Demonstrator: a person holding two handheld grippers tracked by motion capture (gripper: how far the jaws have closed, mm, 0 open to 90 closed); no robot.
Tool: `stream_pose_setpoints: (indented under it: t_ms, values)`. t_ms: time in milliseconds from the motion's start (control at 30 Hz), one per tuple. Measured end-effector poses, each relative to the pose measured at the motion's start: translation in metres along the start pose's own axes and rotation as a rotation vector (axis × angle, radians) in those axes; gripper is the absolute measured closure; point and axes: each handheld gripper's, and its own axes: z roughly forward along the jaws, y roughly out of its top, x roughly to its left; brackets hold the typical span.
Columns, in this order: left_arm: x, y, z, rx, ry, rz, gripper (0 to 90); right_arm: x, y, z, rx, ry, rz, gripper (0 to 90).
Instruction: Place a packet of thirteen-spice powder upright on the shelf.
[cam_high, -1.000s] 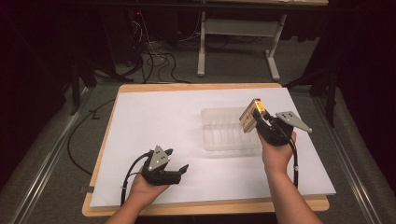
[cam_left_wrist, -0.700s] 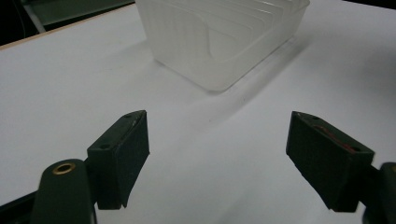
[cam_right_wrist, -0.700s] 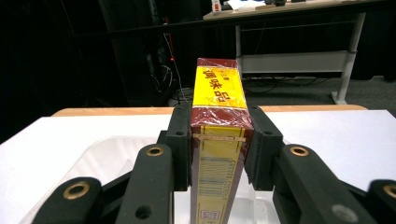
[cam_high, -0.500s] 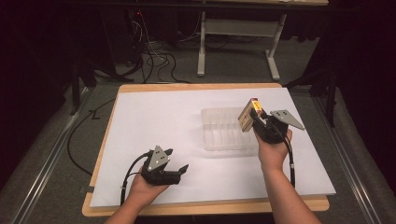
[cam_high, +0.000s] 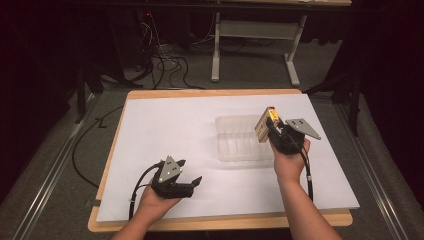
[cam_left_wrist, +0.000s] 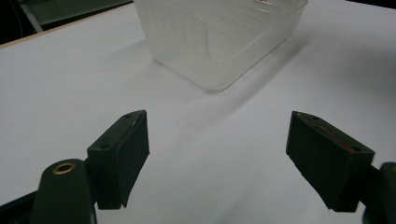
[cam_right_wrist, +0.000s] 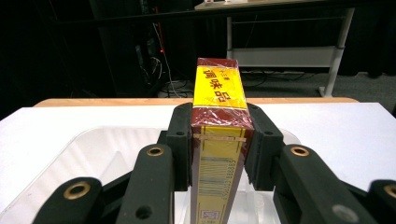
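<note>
A tall carton (cam_right_wrist: 218, 116), dark red with a yellow label and a barcode, stands upright between my right gripper's (cam_right_wrist: 218, 140) black jaws, which are shut on its sides. In the high view the carton (cam_high: 264, 125) hangs in my right gripper (cam_high: 270, 132) above the right end of a clear plastic tub (cam_high: 239, 140). That tub (cam_right_wrist: 93, 154) lies just below and beyond the carton. My left gripper (cam_high: 194, 183) rests low at the front left of the white sheet, open and empty. Its jaws (cam_left_wrist: 217, 140) stand wide apart and point at the tub (cam_left_wrist: 219, 37).
A white sheet (cam_high: 165, 130) covers a wooden board (cam_high: 210, 221) on the table. Beyond the far edge are dark floor, tangled cables (cam_high: 165, 60) and a white desk frame (cam_high: 250, 30). Each gripper trails a black cable toward the front edge.
My right gripper and the carton have drifted slightly to the left over the tub. The left gripper has kept still.
</note>
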Motion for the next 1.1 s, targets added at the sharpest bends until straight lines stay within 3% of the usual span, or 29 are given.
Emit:
stream_pose_setpoints:
  t_ms: [700,1100]
  values:
    - [0.0,0.0,0.001,0.003,-0.007,-0.003,22.0,0.003,-0.008,0.005,0.016,-0.036,0.011,68.1]
    - [0.0,0.0,0.0,0.008,-0.017,-0.003,22.0,0.01,-0.015,0.01,0.024,-0.062,-0.014,67.9]
